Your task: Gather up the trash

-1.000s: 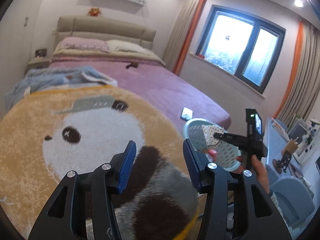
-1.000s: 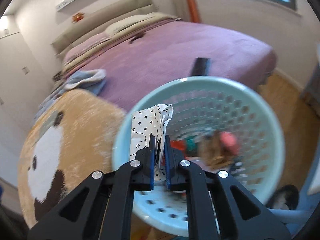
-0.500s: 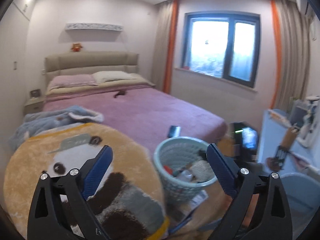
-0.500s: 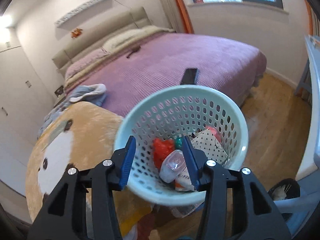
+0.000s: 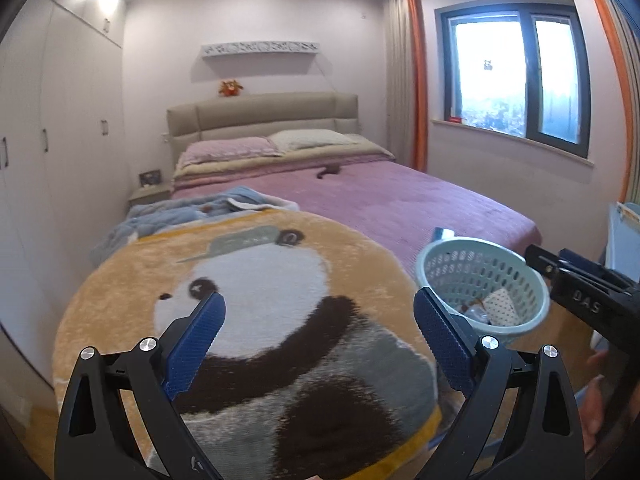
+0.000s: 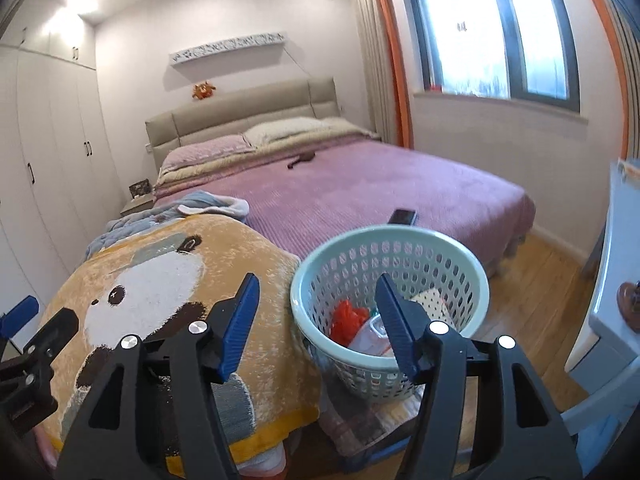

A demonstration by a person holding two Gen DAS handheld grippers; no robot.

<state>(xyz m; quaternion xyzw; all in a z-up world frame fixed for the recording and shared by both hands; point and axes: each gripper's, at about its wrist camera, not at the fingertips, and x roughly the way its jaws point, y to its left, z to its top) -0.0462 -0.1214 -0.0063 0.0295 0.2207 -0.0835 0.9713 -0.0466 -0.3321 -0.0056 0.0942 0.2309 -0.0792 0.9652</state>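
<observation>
A pale green perforated basket (image 6: 320, 272) stands at the foot of the bed; it also shows in the left wrist view (image 5: 436, 258). Inside lie a dotted white wrapper (image 6: 434, 304), a red bag (image 6: 348, 318) and a clear plastic piece (image 6: 370, 336). My right gripper (image 6: 316, 322) is open and empty, held back above the basket's near side. My left gripper (image 5: 318, 344) is wide open and empty over the panda blanket (image 5: 256, 288). The right gripper's body (image 5: 584, 292) shows at the right edge of the left wrist view.
A purple bed (image 6: 360, 188) fills the middle, with a black phone (image 6: 402, 216) near its foot and a blue garment (image 6: 192, 208) beside the panda blanket. White wardrobes (image 6: 52, 152) line the left wall. A pale blue desk (image 6: 616, 280) stands right. Wooden floor (image 6: 532, 280) lies between.
The right gripper opened and let the dotted wrapper fall into the basket, then drew back. The left gripper opened wider. Both views pulled back and now show the whole room.
</observation>
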